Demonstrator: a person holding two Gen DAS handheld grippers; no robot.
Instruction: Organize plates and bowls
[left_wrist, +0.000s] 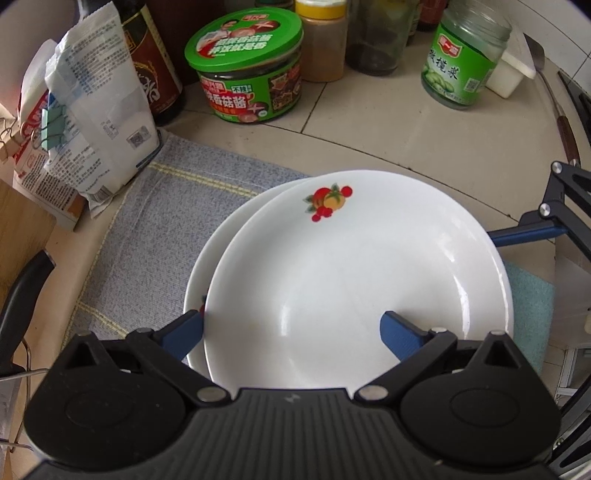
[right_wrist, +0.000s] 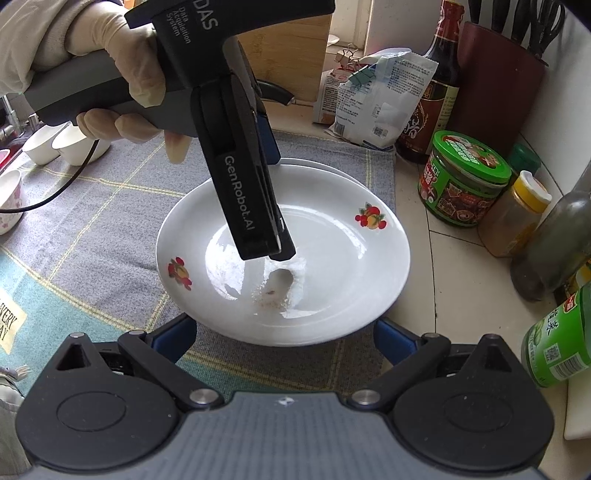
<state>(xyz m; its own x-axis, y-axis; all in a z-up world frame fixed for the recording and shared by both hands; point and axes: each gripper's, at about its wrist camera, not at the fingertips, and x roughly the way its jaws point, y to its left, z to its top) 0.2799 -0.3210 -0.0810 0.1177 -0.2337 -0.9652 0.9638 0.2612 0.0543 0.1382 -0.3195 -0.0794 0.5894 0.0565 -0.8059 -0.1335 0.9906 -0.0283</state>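
Left gripper (left_wrist: 291, 328) jaws wide apart; right gripper (right_wrist: 284, 332) likewise; gloved hand (right_wrist: 122, 85) on handle

The left wrist camera looks steeply down from close above the top plate (left_wrist: 354, 280), facing the far jars. The right wrist camera looks leftward across that same plate (right_wrist: 284, 254) from its right side, equally near; both share the green-lidded jar (left_wrist: 245, 62).

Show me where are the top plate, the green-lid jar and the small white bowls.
top plate (right_wrist: 332, 258): right wrist view, bare inner surface.
green-lid jar (left_wrist: 245, 35): left wrist view, middle of its lid.
small white bowls (right_wrist: 70, 144): right wrist view, outer wall of the nearer bowl.
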